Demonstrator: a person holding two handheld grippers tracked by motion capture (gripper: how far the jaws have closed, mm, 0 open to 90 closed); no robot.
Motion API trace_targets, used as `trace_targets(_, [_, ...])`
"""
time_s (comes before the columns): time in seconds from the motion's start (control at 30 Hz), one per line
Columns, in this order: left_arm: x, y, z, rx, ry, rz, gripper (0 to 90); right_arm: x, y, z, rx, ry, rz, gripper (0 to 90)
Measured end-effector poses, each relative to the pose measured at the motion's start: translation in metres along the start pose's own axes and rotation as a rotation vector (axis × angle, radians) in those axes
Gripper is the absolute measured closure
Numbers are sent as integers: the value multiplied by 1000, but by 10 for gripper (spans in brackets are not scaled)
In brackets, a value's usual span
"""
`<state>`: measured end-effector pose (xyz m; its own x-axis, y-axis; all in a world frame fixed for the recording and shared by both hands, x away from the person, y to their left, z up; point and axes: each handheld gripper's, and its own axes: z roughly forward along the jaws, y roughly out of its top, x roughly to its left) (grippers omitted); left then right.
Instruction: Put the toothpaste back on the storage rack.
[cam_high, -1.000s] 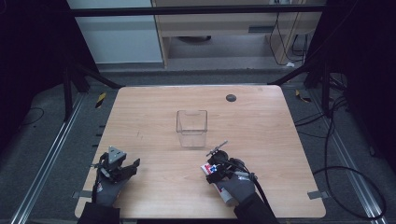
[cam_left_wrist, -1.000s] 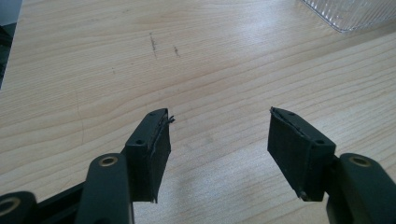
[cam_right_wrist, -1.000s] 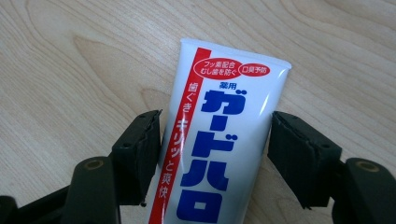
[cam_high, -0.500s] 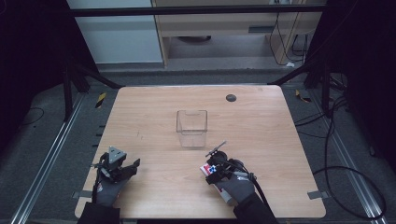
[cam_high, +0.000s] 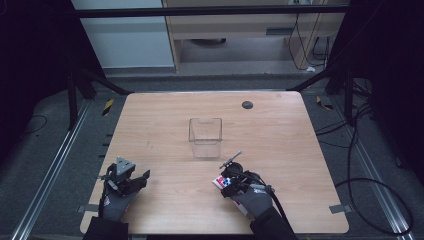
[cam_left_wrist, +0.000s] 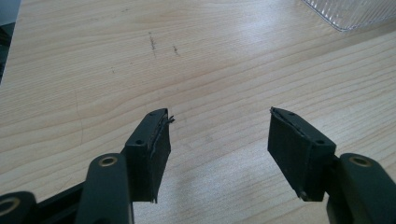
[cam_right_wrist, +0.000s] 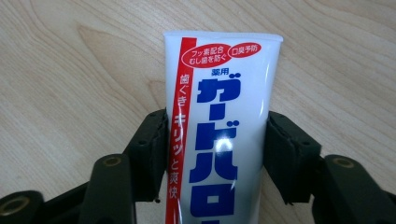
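Observation:
A white toothpaste tube (cam_right_wrist: 224, 88) with a red stripe and blue lettering lies flat on the wooden table (cam_high: 160, 120), its crimped end pointing away from me. My right gripper (cam_right_wrist: 217, 123) is shut on the tube, one jaw against each side. From above, that gripper (cam_high: 227, 180) and the tube (cam_high: 220, 183) sit near the table's front edge, right of centre. My left gripper (cam_left_wrist: 219, 119) is open over bare wood with nothing between its jaws, and it rests at the front left (cam_high: 134, 178).
A clear square plastic container (cam_high: 205, 137) stands upright in the middle of the table, just beyond the right gripper; its ribbed corner (cam_left_wrist: 350, 14) appears at the top right of the left gripper view. A small black disc (cam_high: 247, 104) sits near the far edge.

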<state>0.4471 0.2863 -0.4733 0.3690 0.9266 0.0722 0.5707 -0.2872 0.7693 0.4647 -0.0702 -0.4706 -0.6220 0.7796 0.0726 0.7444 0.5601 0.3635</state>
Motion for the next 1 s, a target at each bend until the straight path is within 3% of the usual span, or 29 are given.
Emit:
trace_targets(0.07, [0,0,0,-1,0,-2,378,0,1,-5,-2,-6,-3,536])
trace_targets(0.3, [0,0,0,0,0,-2,377,-3,0,-13,8,26,-3,645])
trace_targets(0.43, [0,0,0,0,-1,-2,377,-4,-3,-20,-22,21,-15,692])
trace_targets(0.53, [0,0,0,1,0,-1,377,-8,-6,-27,-54,43,-14,713])
trace_targets(0.6, [0,0,0,1,0,-1,377,-9,-8,-34,-84,56,-6,720])
trace_targets(0.7, [0,0,0,0,0,-2,377,-13,-9,-49,-170,87,-1,726])
trace_targets(0.73, [0,0,0,-1,0,-3,377,-13,-9,-49,-170,87,-1,726])
trace_targets(0.77, [0,0,0,-2,1,-3,377,-14,-9,-56,-212,97,-8,726])
trace_targets(0.8, [0,0,0,-2,1,-3,377,-14,-9,-56,-212,97,-8,726])
trace_targets(1.0, [1,0,0,-3,3,-4,377,-17,-7,-71,-354,116,5,727])
